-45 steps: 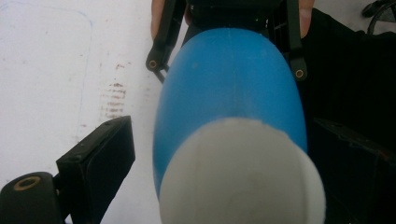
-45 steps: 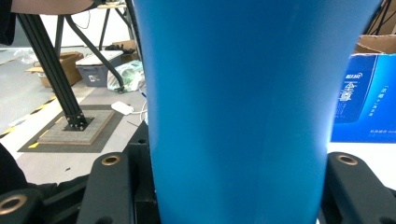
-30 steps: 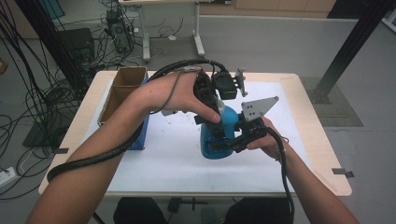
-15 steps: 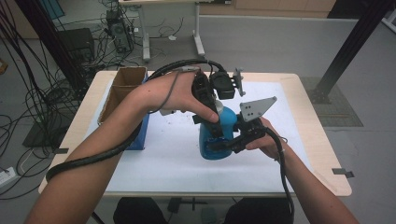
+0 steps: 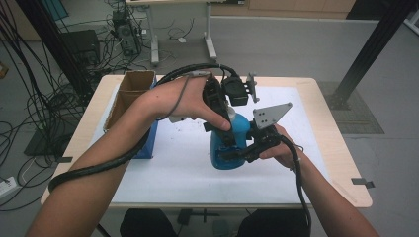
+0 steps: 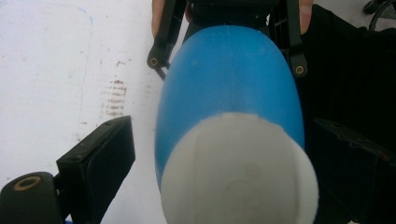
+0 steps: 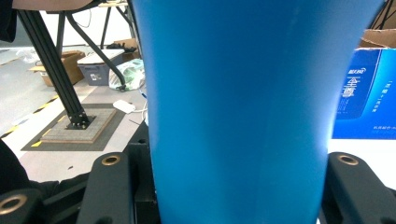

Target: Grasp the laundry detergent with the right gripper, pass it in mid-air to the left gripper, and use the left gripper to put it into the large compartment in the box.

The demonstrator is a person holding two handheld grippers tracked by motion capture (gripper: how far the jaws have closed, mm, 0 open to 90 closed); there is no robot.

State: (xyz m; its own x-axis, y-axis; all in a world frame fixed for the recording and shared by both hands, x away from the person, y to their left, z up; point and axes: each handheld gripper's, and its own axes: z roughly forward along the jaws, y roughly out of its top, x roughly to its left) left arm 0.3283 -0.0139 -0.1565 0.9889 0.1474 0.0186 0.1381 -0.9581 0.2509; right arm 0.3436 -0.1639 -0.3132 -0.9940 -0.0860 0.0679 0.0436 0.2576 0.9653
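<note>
Both forearms are bare, with no sleeves. The left hand-held gripper (image 5: pixel 225 129) is black, and a thick black ribbed cable (image 5: pixel 99 165) trails from its rear. The right hand-held gripper (image 5: pixel 232 154) is black too, with a thinner black cable behind it and a grey three-cornered plate (image 5: pixel 270 115), dotted with small holes, on top. Brass-coloured screws (image 7: pixel 111 160) sit near the bases of its black jaws.

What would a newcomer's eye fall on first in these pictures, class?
The bright blue bottle standing at the middle of the white table, with its white cap close up in the left gripper view. The right gripper clamps its body from the side while the left gripper straddles its top from above, jaws apart. A blue-sided cardboard box sits at the table's left edge.
</note>
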